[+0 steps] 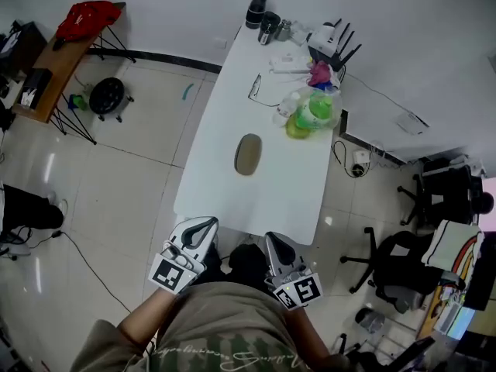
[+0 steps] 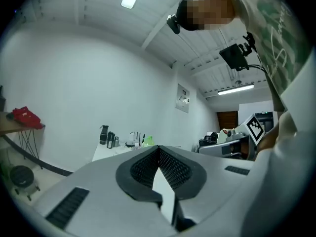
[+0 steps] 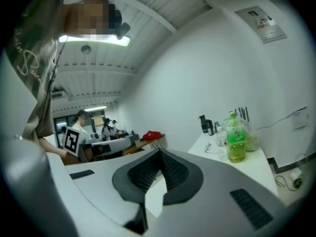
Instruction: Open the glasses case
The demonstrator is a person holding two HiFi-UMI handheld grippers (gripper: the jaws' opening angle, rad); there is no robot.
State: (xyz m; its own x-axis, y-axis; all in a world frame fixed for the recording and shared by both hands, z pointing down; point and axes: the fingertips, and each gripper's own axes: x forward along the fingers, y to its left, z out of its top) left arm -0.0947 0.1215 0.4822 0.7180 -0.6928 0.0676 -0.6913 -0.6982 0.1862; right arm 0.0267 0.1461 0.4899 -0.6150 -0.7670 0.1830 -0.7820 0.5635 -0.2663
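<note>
An oval grey-brown glasses case (image 1: 248, 154) lies shut in the middle of the long white table (image 1: 225, 115). A pair of glasses (image 1: 255, 88) lies farther back on the table. My left gripper (image 1: 203, 225) and right gripper (image 1: 274, 242) are held close to my body, below the table's near edge and well short of the case. Both are shut with nothing between the jaws. In the left gripper view the left gripper (image 2: 158, 147) has its tips meeting, and in the right gripper view the right gripper (image 3: 159, 152) likewise. The case does not show in either gripper view.
A green bottle (image 1: 314, 111) and a clear bottle (image 1: 285, 108) stand right of the case, with a pink item (image 1: 320, 74), a router (image 1: 332, 45) and dark flasks (image 1: 257, 9) at the far end. Office chairs (image 1: 395, 266) stand right; a side table with red cloth (image 1: 87, 19) left.
</note>
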